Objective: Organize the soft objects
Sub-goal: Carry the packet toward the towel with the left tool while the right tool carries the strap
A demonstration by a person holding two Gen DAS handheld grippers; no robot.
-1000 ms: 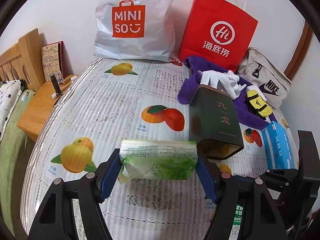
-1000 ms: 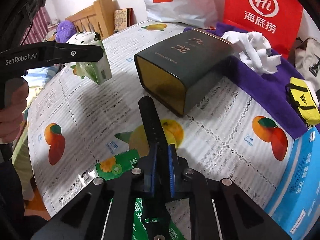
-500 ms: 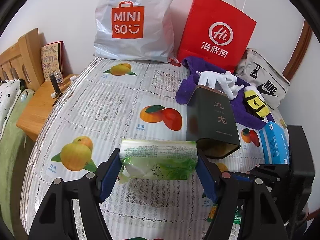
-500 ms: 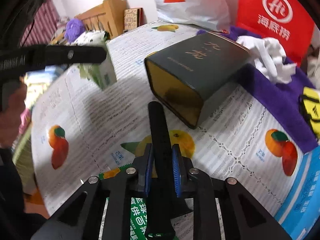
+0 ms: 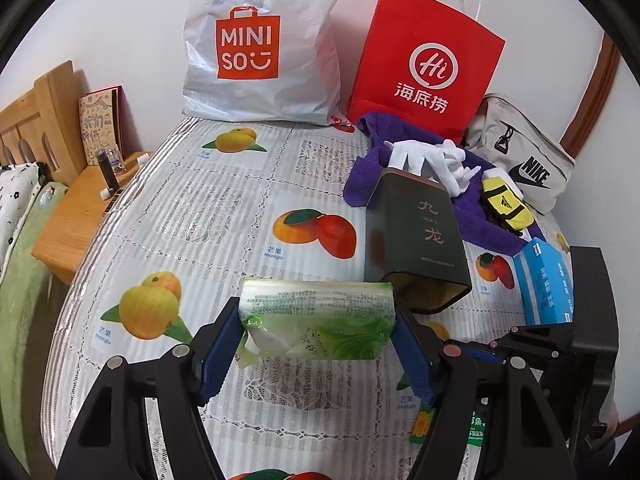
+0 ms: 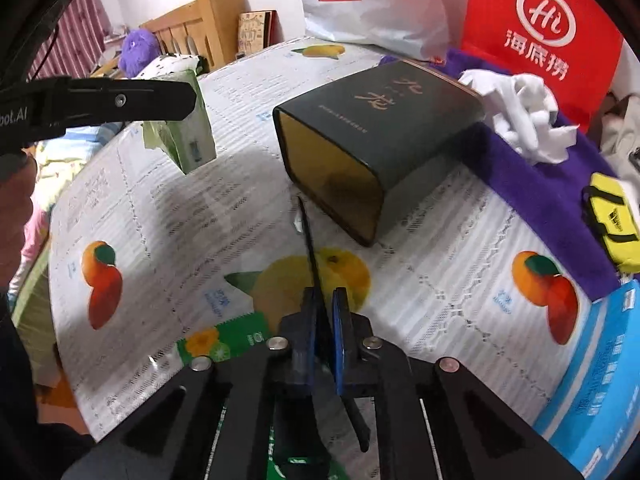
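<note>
A green tissue pack point(image 5: 318, 324) is clamped end to end between the fingers of the left gripper point(image 5: 318, 338) and is held above the counter point(image 5: 224, 216), just in front of the open mouth of a dark box point(image 5: 416, 240) lying on its side. A thin black strap point(image 6: 310, 248) is pinched between the nearly closed fingers of the right gripper point(image 6: 325, 320). White gloves point(image 5: 434, 160) are heaped on a purple towel point(image 5: 480, 220) behind the box, beside a yellow pouch point(image 5: 506, 204).

Two shopping bags point(image 5: 262, 44), one tin point(image 5: 416, 236), one tissue pack point(image 5: 318, 318)
</note>
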